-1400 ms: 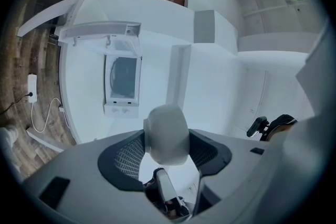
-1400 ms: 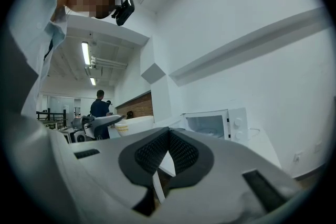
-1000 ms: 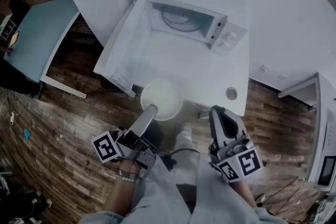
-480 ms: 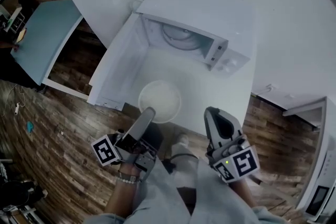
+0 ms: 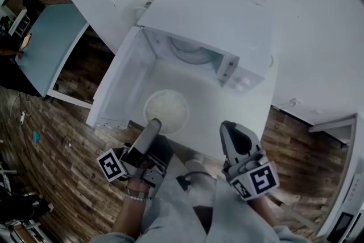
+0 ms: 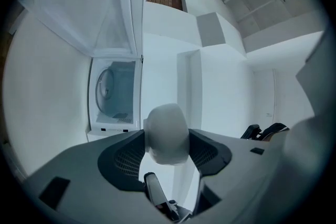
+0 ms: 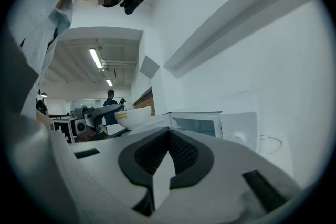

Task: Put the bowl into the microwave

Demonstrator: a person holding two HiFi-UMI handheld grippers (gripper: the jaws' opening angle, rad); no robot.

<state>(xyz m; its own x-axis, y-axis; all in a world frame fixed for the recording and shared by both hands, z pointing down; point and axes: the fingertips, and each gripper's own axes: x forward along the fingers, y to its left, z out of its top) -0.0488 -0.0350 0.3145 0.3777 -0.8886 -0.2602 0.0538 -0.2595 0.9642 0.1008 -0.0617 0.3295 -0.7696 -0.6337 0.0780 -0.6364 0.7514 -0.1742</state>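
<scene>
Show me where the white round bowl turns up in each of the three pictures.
Head view: white round bowl at centre, just ahead of the left gripper, before the open white microwave.
Left gripper view: bowl low centre, gripped between the jaws; microwave to its left.
Right gripper view: bowl small, left of centre; microwave to its right.
Shared landmark: the microwave.

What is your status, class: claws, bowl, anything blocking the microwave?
Left claw shut on bowl rim, bowl held before the microwave. Right claw shut, empty. Door open; nothing seen in the way.
</scene>
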